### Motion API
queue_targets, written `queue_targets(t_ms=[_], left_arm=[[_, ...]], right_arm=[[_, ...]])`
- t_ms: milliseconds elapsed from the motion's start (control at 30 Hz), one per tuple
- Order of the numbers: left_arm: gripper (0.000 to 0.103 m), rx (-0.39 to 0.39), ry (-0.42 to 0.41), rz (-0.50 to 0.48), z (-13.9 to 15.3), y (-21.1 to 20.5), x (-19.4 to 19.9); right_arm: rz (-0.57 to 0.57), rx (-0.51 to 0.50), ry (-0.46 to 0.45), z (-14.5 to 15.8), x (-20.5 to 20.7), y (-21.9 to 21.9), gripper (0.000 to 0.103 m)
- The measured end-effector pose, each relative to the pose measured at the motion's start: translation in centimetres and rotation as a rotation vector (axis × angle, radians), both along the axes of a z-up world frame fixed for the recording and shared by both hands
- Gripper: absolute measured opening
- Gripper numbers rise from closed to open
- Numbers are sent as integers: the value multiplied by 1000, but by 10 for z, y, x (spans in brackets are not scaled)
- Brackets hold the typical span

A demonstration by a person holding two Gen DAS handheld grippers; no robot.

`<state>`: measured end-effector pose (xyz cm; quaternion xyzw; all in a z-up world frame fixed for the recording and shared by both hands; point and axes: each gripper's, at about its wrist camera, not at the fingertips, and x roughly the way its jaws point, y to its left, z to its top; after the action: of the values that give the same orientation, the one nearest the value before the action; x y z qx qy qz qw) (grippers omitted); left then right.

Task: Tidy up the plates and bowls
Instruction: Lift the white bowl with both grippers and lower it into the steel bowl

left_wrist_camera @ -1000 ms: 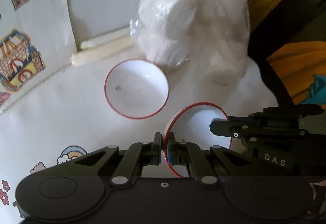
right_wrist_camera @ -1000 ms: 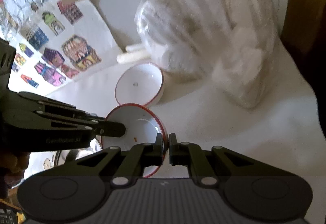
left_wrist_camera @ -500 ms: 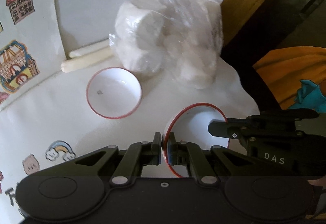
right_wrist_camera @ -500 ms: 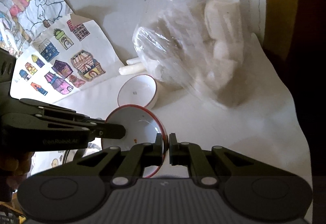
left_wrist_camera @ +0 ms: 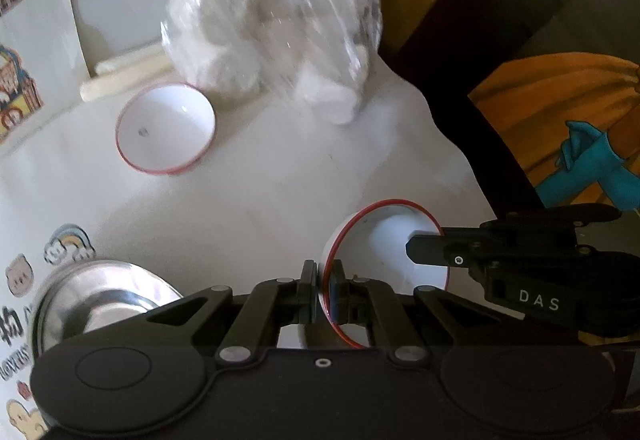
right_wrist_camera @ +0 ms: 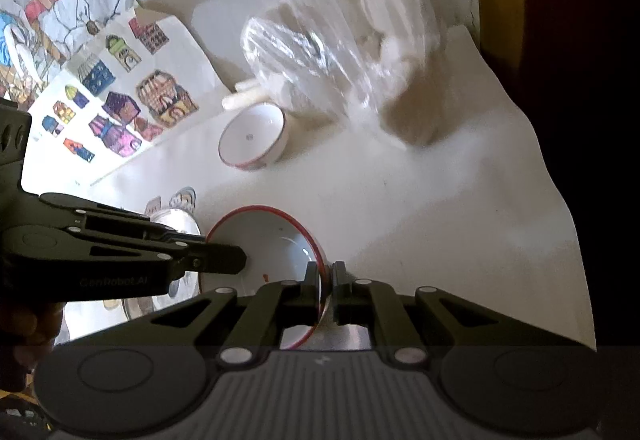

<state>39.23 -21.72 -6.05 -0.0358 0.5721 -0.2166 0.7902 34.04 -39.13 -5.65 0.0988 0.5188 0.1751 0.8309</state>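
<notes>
A white bowl with a red rim (left_wrist_camera: 384, 240) (right_wrist_camera: 272, 240) is held between both grippers above the table. My left gripper (left_wrist_camera: 322, 276) is shut on its left rim, and my right gripper (right_wrist_camera: 327, 276) is shut on the opposite rim. Each gripper shows in the other's view, the right gripper (left_wrist_camera: 424, 248) reaching in from the right and the left gripper (right_wrist_camera: 224, 258) from the left. A second, matching bowl (left_wrist_camera: 166, 128) (right_wrist_camera: 252, 138) stands upright on the white cloth farther away. A steel bowl (left_wrist_camera: 100, 300) (right_wrist_camera: 180, 220) sits low at the left, partly hidden.
A clear plastic bag of white items (left_wrist_camera: 272, 32) (right_wrist_camera: 340, 44) lies behind the far bowl, with a cream rolled stick (left_wrist_camera: 120, 80) beside it. A sheet of coloured house stickers (right_wrist_camera: 120, 112) leans at the left. The cloth's edge (right_wrist_camera: 560, 200) drops off at the right.
Both grippers have drawn back together with the bowl, so the far bowl and the bag look smaller and farther. The steel bowl has come into view at the lower left.
</notes>
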Motion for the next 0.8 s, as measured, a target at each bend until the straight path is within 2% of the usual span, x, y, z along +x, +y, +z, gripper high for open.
queue_targets(t_ms=[433,800], left_arm=[[5,28,110,-4,-28,-14,-17],[5,56,163,19,-45,-17,-17]], right_arm=[[27,-21,109,-25,-13,-10,6],[53,-31,172,-36,-7,-4,7]])
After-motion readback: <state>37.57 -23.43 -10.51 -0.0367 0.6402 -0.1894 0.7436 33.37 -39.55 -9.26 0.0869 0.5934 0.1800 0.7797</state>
